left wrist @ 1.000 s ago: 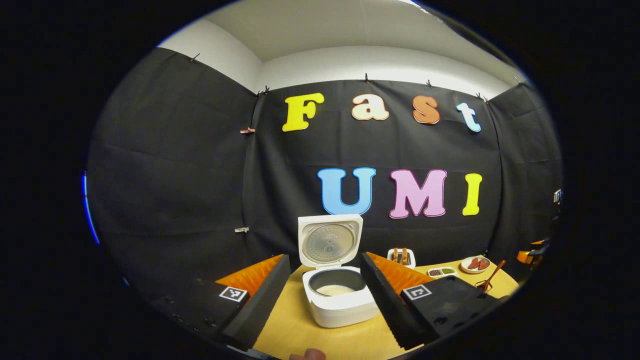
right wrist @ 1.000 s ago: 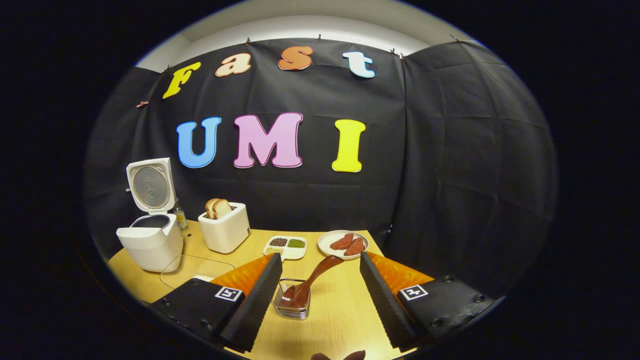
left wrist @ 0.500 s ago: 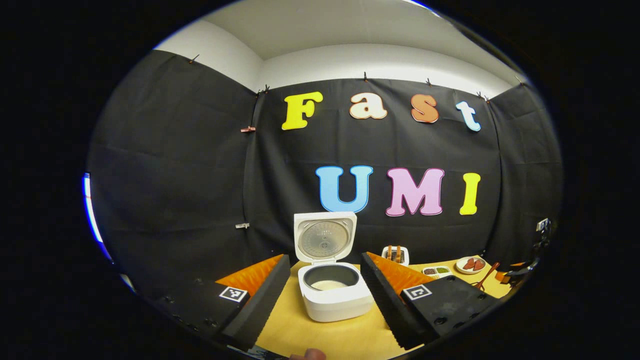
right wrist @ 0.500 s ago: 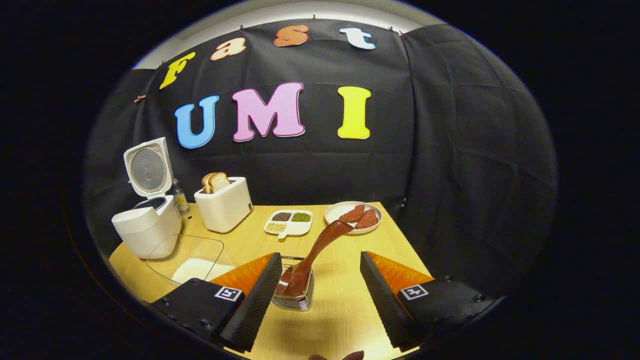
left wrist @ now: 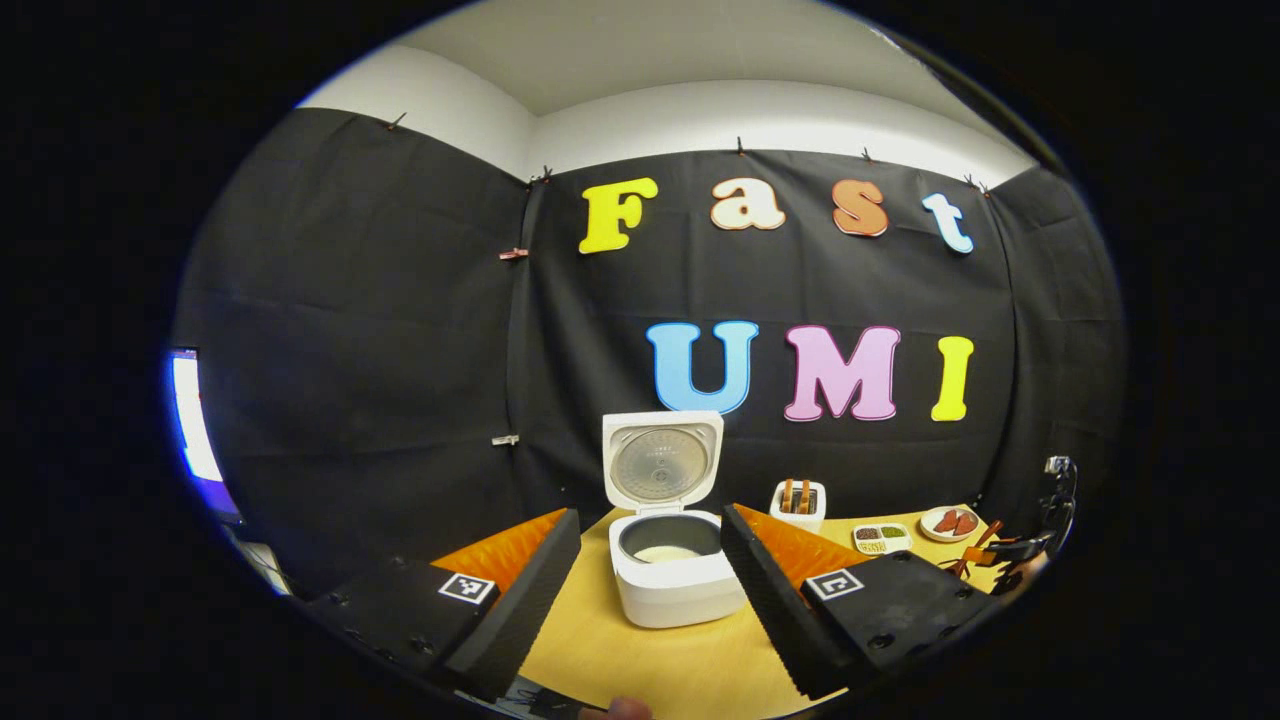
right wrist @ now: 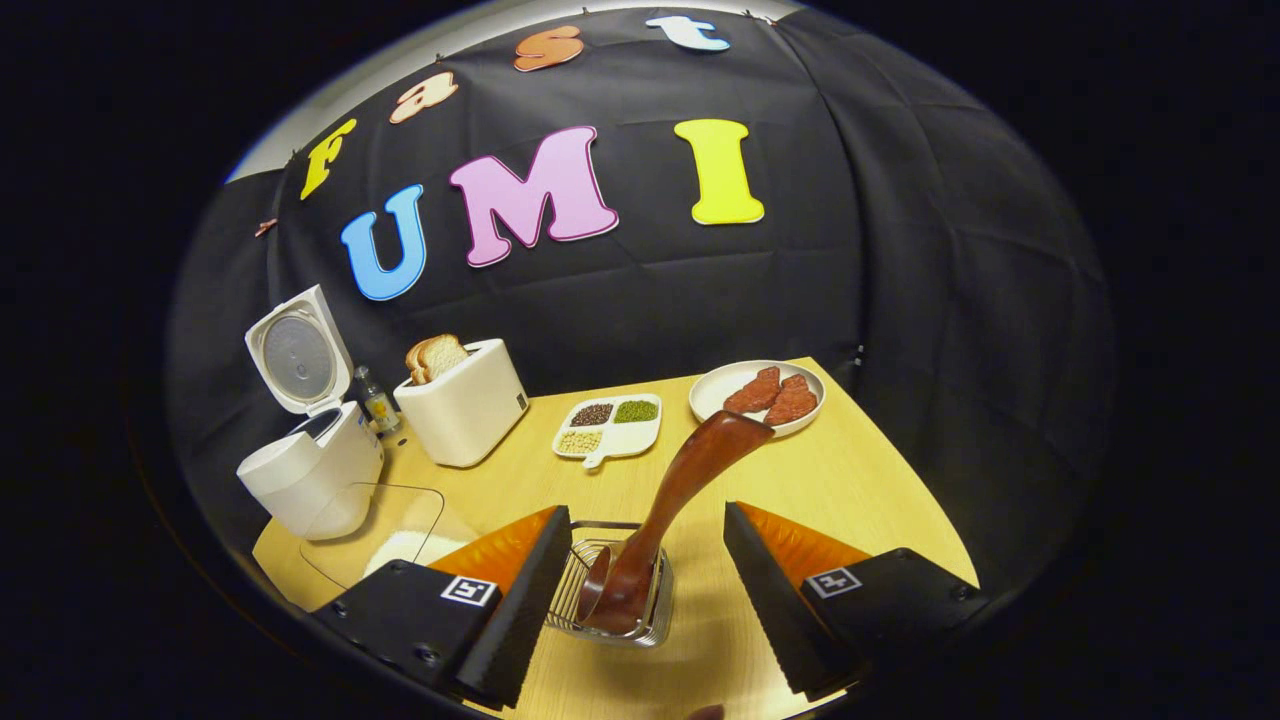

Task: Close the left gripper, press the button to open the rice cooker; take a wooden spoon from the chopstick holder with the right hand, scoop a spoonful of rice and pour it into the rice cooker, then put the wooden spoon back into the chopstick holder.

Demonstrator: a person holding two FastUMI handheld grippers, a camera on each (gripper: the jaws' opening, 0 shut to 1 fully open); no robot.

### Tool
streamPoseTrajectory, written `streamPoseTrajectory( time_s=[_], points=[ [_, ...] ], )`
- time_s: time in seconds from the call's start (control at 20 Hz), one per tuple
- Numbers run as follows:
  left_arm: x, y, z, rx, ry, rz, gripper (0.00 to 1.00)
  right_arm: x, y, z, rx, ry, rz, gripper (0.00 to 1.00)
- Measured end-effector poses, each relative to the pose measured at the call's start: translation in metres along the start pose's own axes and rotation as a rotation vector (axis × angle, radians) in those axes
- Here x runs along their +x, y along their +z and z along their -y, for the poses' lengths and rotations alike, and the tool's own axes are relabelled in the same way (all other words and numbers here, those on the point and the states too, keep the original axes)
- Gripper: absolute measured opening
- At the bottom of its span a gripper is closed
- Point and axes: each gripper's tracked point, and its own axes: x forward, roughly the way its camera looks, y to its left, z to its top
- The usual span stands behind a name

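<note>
Rice cooker (left wrist: 668,560) lid up: button step done. Right tongs (right wrist: 640,585) wide open astride spoon (right wrist: 670,505) in holder (right wrist: 612,600); left tongs (left wrist: 650,590) open, empty. Scooping, pouring, return outstanding.

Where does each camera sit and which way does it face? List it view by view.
Left gripper view: rides the left hand-held gripper, open, facing the open rice cooker head-on.
Right gripper view: rides the right hand-held gripper, open, tilted down at the wooden spoon in the chopstick holder.
Shared: the rice cooker, toaster, sectioned dish, plate and table.
</note>
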Motion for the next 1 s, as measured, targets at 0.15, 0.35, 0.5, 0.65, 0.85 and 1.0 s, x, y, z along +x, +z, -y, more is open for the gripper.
streamPoseTrajectory(
  time_s=[0.15,0.35,0.5,0.65,0.85,1.0],
  points=[
    [-0.008,-0.009,-0.015,0.023,0.051,-0.021,0.97,0.024,-0.011,-0.002,0.023,0.023,-0.052,0.84],
    [-0.014,-0.006,-0.017,0.043,0.047,-0.014,0.97,0.023,-0.007,-0.003,0.011,0.034,-0.056,0.28],
    [-0.012,-0.012,-0.031,0.022,0.058,-0.028,0.97,0.014,-0.002,-0.011,0.008,0.043,-0.024,0.22],
    [-0.013,-0.017,-0.041,-0.002,0.057,-0.034,0.97,0.005,-0.003,-0.019,-0.029,0.038,-0.024,0.12],
    [-0.01,-0.018,-0.053,-0.01,0.041,-0.038,0.97,-0.002,0.026,-0.015,0.023,0.009,0.04,0.12],
    [-0.005,-0.018,-0.063,-0.02,0.031,-0.04,0.97,-0.015,0.047,-0.02,0.04,0.008,0.08,0.12]
  ],
)
